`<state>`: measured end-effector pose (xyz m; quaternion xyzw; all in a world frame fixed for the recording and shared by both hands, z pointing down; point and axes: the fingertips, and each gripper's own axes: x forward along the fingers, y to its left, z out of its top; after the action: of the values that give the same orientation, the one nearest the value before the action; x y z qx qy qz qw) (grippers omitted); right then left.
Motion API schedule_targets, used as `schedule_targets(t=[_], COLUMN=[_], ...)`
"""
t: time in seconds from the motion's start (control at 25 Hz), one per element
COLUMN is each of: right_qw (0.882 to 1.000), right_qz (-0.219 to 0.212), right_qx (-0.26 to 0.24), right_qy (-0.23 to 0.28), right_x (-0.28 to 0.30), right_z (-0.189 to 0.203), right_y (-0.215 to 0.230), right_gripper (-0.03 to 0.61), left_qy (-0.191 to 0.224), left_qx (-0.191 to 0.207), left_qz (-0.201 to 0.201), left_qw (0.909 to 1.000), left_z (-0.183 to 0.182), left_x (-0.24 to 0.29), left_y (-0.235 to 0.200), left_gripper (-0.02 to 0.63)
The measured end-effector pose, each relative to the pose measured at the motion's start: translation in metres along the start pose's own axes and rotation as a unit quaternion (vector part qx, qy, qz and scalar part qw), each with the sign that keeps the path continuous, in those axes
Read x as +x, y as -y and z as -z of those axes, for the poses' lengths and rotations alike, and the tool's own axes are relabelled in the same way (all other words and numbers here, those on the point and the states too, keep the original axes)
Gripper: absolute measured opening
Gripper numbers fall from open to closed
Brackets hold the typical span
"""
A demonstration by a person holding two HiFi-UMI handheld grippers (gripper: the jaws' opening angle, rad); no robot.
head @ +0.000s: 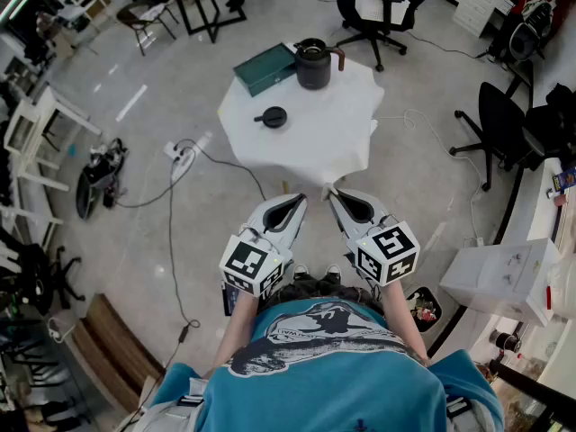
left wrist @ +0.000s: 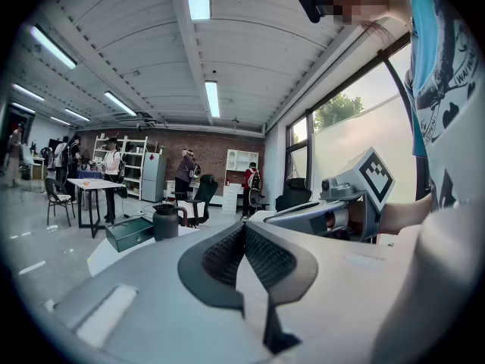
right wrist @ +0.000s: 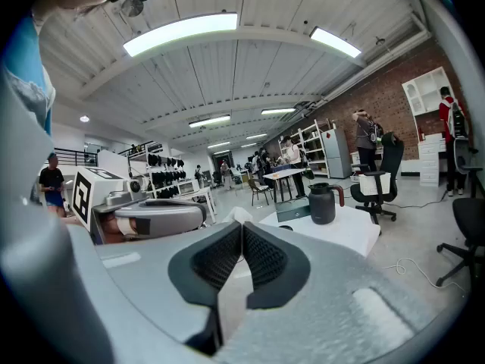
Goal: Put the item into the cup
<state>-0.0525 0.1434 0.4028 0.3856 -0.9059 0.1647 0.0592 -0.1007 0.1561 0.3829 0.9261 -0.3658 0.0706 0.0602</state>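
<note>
Left gripper [head: 297,198] & right gripper [head: 335,194] hovering, jaws pressed together, empty. White-clothed table [head: 337,129] carrying 1 black handled cup [head: 313,65], 1 round black lid [head: 271,116], 1 green flat box [head: 265,67].

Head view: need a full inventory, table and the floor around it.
table: 1, white, mid-floor ahead of the person
jug: 1, black, table's far edge
box: 1, green, on the table at the jug's left
lid: 1, black, table's left part, apart from the jug
chairs: 2 clear ones, black, one beyond the table, one at right
power strip: 1, white, on the floor left of the table, cable attached
bin: 1, white, floor at lower right
left gripper: 1, grey, near the table's near edge, shut, empty
right gripper: 1, grey, beside the left, shut, empty
</note>
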Motion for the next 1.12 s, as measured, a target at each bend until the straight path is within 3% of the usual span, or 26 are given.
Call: schedule_targets(t=[0.36, 1.12], right_qw=[0.999, 0.998], right_qz=[0.008, -0.026], right_qx=[-0.039, -0.045], right_qy=[-0.009, -0.025], right_x=[-0.003, -0.031], right_z=[0.005, 0.024], right_y=[0.004, 0.023], right_gripper=[0.011, 0.011], left_qy=[-0.002, 0.009], left_qx=[-0.004, -0.013], left_qz=[-0.007, -0.037], left_qw=[1.0000, 0.9992], left_z=[0.002, 0.009], left_x=[0.004, 0.023], left_y=[0.007, 0.035], left_gripper=[0.003, 0.003])
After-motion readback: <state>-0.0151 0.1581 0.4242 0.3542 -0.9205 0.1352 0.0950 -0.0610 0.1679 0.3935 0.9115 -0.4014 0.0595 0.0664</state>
